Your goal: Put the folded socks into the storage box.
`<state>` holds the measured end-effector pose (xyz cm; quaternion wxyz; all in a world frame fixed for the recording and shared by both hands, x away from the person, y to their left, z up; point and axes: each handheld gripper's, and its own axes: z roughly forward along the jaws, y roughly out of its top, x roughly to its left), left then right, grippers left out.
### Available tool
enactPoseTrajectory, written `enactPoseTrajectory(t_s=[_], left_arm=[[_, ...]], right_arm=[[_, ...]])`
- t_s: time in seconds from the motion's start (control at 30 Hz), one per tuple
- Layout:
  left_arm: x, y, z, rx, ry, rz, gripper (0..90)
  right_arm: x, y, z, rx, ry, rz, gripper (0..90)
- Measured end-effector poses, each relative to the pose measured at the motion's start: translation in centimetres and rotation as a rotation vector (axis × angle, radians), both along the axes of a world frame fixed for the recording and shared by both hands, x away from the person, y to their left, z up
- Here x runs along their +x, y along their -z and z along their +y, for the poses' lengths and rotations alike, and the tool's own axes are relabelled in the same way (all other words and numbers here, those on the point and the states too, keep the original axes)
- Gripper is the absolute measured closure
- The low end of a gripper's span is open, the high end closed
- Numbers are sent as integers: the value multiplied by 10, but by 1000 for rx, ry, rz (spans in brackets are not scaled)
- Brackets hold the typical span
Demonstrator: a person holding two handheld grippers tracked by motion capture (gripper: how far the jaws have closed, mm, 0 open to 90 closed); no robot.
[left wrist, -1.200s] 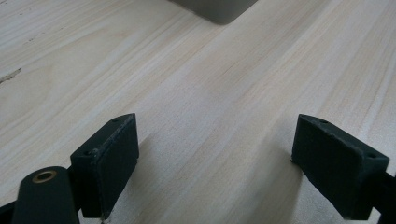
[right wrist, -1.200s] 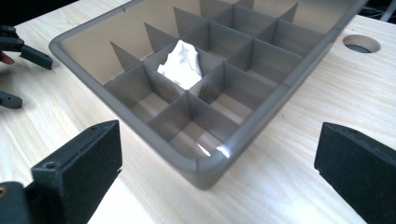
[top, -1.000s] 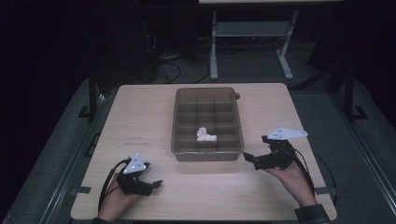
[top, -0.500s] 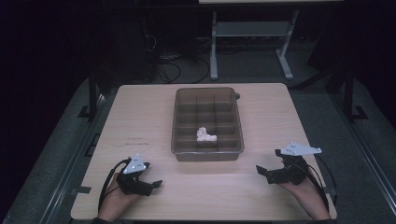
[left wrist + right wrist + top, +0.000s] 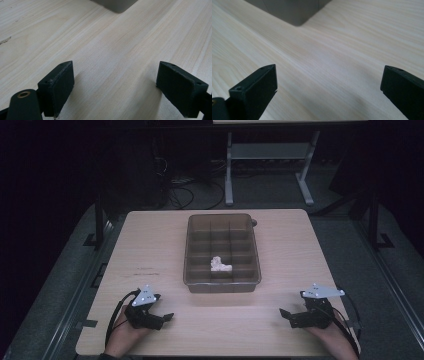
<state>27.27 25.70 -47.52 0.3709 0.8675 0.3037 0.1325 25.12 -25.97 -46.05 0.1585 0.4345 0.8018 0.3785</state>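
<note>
We find the divided tray (image 5: pixel 222 251) mid-table (image 5: pixel 150 250), a crumpled piece (image 5: pixel 220 265) in one of its compartments. Nearer us than the tray, the left gripper (image 5: pixel 165 317) sits leftward, the right gripper (image 5: pixel 286 314) rightward.

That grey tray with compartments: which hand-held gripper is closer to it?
Left. The left hand-held gripper sits just off the tray's near left corner; the right hand-held gripper lies farther out, toward the table's near right corner.

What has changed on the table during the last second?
The right gripper drew back from beside the divided tray toward the near right edge of the table, with its jaws open and empty. The left gripper, the tray and the white object in one of its compartments stayed in place.
</note>
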Motion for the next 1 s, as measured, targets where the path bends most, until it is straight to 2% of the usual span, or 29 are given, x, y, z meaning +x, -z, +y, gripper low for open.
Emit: enactPoseTrajectory(t_s=[0.6,0.77,1.0], left_arm=[[0,0,0,0,-1,0,143],[0,0,0,0,0,0,143],[0,0,0,0,0,0,143]], right_arm=[[3,20,-5,-80,23,55,7],[3,22,-5,-79,26,31,7],[3,22,-6,-78,29,31,7]])
